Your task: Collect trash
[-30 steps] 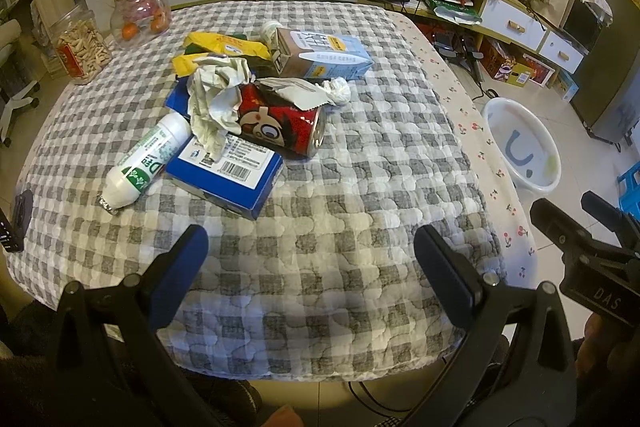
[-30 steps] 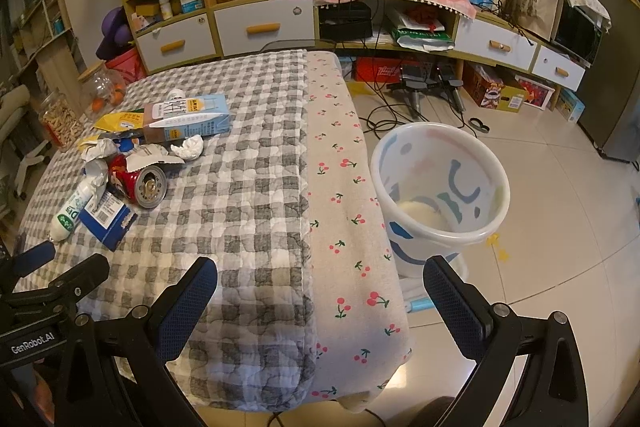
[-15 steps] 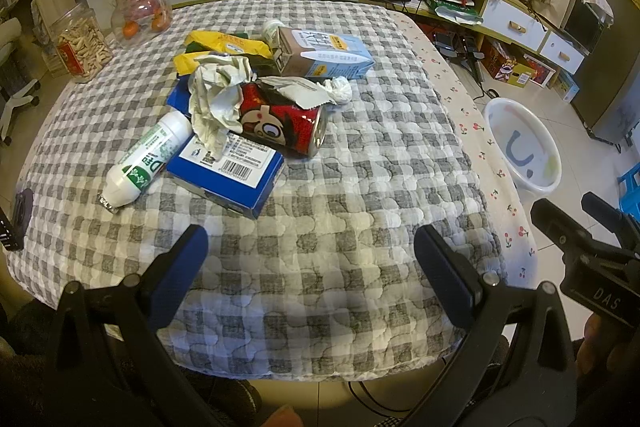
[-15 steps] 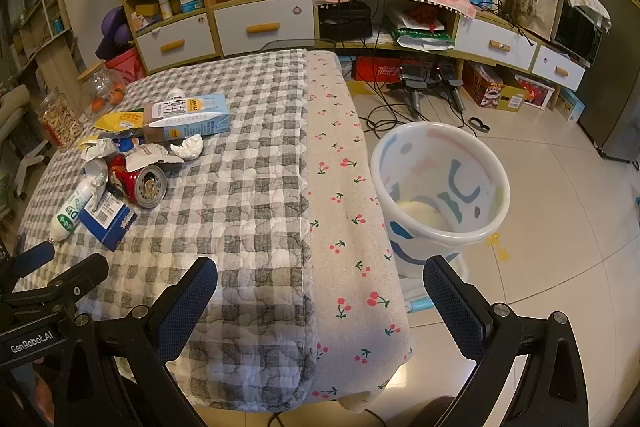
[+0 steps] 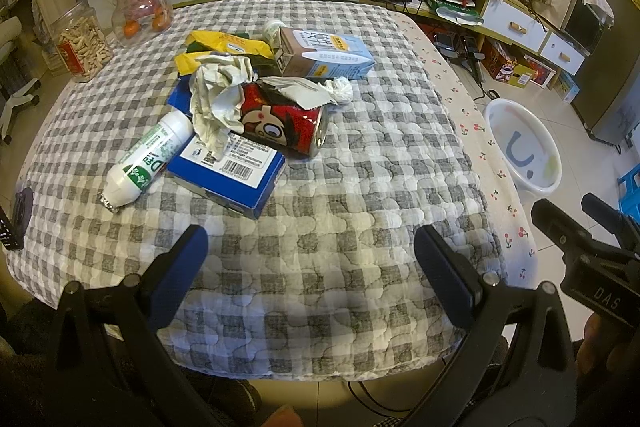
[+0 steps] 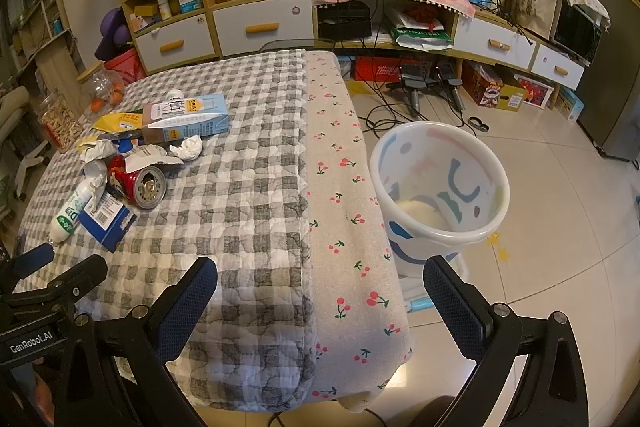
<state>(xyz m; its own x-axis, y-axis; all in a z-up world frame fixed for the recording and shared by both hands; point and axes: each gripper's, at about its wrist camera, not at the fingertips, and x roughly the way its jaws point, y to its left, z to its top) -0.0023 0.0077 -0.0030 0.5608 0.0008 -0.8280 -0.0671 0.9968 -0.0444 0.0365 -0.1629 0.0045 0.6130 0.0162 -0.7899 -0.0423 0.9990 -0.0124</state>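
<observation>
One red can [image 5: 286, 123], one milk carton [image 5: 324, 53], one white bottle [image 5: 150, 157], one blue box [image 5: 236, 171], perhaps two crumpled papers [image 5: 218, 95], one bin [image 6: 440, 187].

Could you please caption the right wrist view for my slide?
Open right gripper over the checked table, trash pile far left, white bin on the floor.

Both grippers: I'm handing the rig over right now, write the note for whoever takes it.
Left gripper: open, empty, over the near edge of the table.
Right gripper: open, empty, over the table's right corner.
Trash sits in one pile on the table: red can, blue box, white bottle, milk carton, yellow wrappers, crumpled paper, tissue.
Bin: on the floor right of the table, something pale at the bottom.
Nothing gripped; the whole pile is left to bin.
</observation>
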